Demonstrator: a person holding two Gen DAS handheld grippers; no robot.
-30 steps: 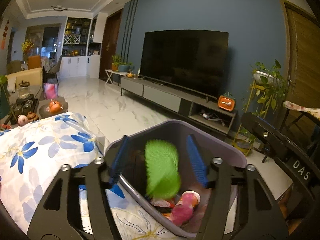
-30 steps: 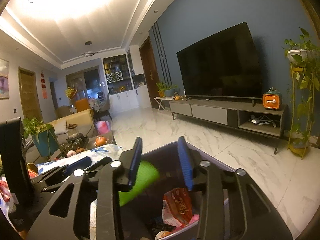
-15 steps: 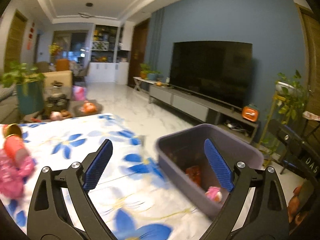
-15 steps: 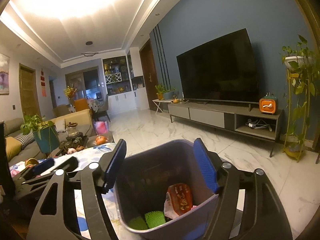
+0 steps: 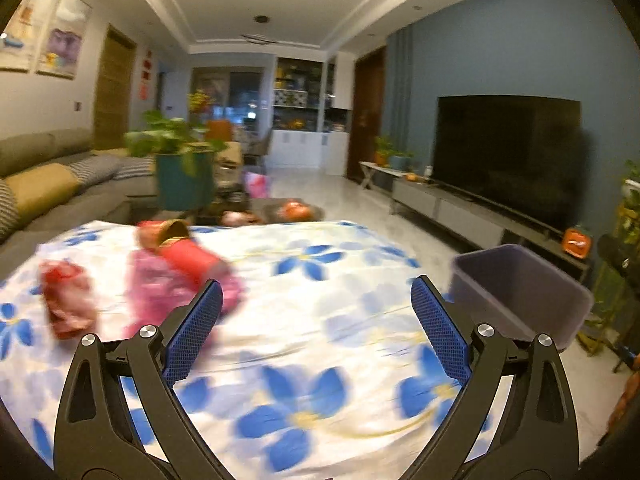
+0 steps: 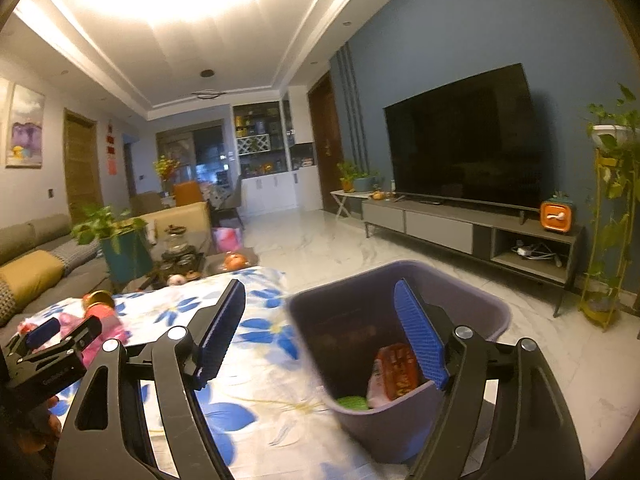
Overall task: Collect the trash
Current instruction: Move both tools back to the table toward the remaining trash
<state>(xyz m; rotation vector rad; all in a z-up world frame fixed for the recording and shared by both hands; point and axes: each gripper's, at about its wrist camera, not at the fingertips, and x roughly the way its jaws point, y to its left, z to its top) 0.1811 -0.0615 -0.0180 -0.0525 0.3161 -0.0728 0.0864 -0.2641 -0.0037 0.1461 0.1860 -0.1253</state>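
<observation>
You're working over a table w/ a white cloth [image 5: 320,320] printed in blue flowers, in a living rm: TV [image 6: 460,144] on the blue wall, sofa [image 5: 36,184] at left. Purple bin [image 6: 384,432] is sitting at the cloth's right edge, holding an orange wrapper [image 6: 400,368] & a green item [image 6: 352,402]. More trash, a red tube [image 5: 188,258] & crumpled red wrapper [image 5: 68,304], is lying blurred on the cloth's left. Left gripper [image 5: 316,324] is gaping wide, empty; right gripper [image 6: 320,336] has just been opening, nothing btwn its jaws.
</observation>
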